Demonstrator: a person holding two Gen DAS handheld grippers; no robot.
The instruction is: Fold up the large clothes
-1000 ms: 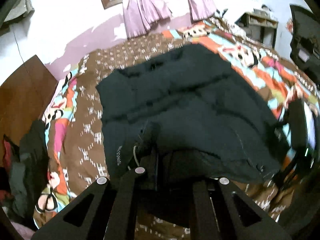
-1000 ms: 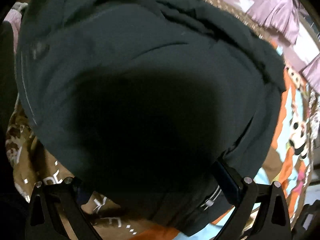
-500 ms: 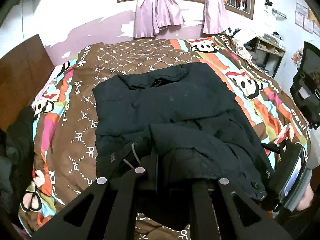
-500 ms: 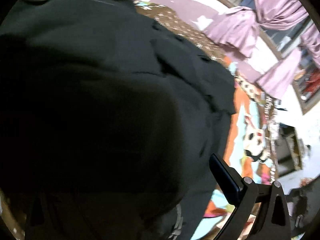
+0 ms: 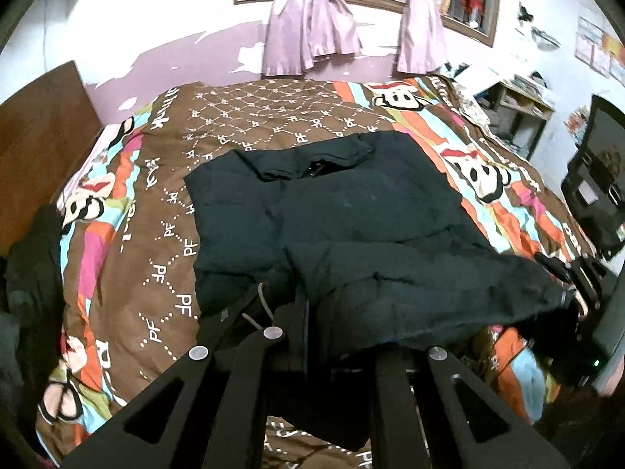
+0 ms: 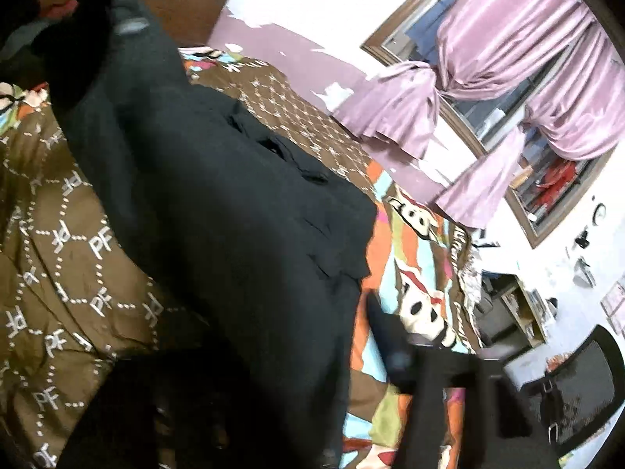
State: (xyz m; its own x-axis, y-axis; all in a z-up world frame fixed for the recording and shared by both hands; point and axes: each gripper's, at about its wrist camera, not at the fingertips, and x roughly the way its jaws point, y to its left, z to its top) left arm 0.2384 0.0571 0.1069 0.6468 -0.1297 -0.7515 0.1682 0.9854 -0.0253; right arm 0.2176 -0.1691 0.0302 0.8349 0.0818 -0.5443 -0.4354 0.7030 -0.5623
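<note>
A large black jacket [image 5: 332, 203] lies spread on the bed's patterned quilt [image 5: 129, 242], collar toward the far wall. My left gripper [image 5: 297, 305] is shut on the near hem, beside a pale drawstring, and holds that edge lifted off the quilt. At the hem's right corner the right gripper [image 5: 566, 293] shows in the left wrist view. In the right wrist view the jacket [image 6: 234, 215] covers the left finger of my right gripper [image 6: 312, 312]. Its jaws are closing with jacket cloth between them. The blurred right finger [image 6: 390, 340] still stands apart from the cloth's edge.
Dark clothes [image 5: 27, 273] are piled off the bed's left side by a wooden panel [image 5: 39, 125]. Purple curtains [image 5: 312, 27] hang at the window beyond the bed. A shelf unit [image 5: 519, 105] and a black chair [image 5: 597, 179] stand to the right.
Both grippers rose with the jacket's near hem. The right one tipped up from facing the cloth to facing the window. Its right finger moved inward.
</note>
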